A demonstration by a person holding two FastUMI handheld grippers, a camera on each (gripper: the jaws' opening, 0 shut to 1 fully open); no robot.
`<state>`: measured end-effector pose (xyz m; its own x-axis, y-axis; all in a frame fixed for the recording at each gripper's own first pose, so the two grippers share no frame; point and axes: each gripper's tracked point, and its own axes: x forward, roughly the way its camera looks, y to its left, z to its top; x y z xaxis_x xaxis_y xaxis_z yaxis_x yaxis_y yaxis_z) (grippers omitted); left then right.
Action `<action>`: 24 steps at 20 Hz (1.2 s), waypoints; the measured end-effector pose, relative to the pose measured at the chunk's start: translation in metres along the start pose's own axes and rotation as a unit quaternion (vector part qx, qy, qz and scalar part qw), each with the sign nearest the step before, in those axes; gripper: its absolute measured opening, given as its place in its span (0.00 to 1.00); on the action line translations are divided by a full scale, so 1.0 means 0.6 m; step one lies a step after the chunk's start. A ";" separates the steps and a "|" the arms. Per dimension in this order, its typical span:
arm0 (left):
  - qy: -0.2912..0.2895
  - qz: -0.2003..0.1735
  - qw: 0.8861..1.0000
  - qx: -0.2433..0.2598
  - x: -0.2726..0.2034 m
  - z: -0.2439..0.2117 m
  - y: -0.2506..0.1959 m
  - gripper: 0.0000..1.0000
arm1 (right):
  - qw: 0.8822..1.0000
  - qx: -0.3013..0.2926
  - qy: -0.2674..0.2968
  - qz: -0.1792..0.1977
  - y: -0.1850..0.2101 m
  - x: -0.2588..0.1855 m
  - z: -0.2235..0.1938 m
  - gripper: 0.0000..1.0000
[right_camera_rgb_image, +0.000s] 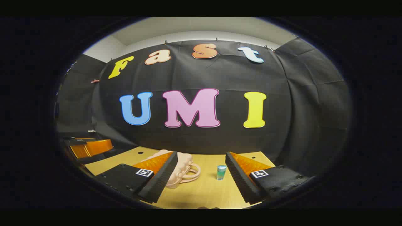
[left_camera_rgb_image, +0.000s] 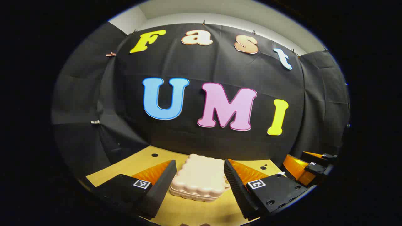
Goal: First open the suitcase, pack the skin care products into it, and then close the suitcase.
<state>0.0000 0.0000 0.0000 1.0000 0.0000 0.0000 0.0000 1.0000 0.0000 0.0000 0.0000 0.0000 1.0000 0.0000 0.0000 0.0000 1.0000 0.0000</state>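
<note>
One suitcase [left_camera_rgb_image: 199, 177], closed, flat on the table [left_camera_rgb_image: 188, 213], sitting between the spread fingers of the left gripper [left_camera_rgb_image: 200, 179], untouched. Handle [right_camera_rgb_image: 188, 173] points toward the one skincare bottle [right_camera_rgb_image: 221, 172], upright, well apart, framed between the right gripper [right_camera_rgb_image: 201, 175] fingers, also spread, gripping nothing.

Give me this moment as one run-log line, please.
suitcase: closed, on table | bottle: upright, beside it | both grippers: open
</note>
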 end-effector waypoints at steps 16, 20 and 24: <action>-0.074 0.039 0.996 0.040 -0.097 0.107 0.104 0.96 | 0.999 -0.027 -0.022 -0.011 0.051 -0.057 0.050 0.97; -0.091 0.055 0.992 0.073 -0.108 0.126 0.133 0.91 | 1.000 -0.028 -0.014 0.002 0.078 -0.056 0.047 0.94; -0.083 0.043 0.994 0.057 -0.110 0.115 0.135 0.96 | 0.999 -0.033 -0.016 0.013 0.107 -0.056 0.050 0.97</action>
<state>-0.0658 0.0812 0.0692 0.9825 0.0765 0.1698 -0.0956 0.9897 0.1070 -0.0337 0.0642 0.0300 0.9991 0.0276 0.0316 -0.0254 0.9974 -0.0673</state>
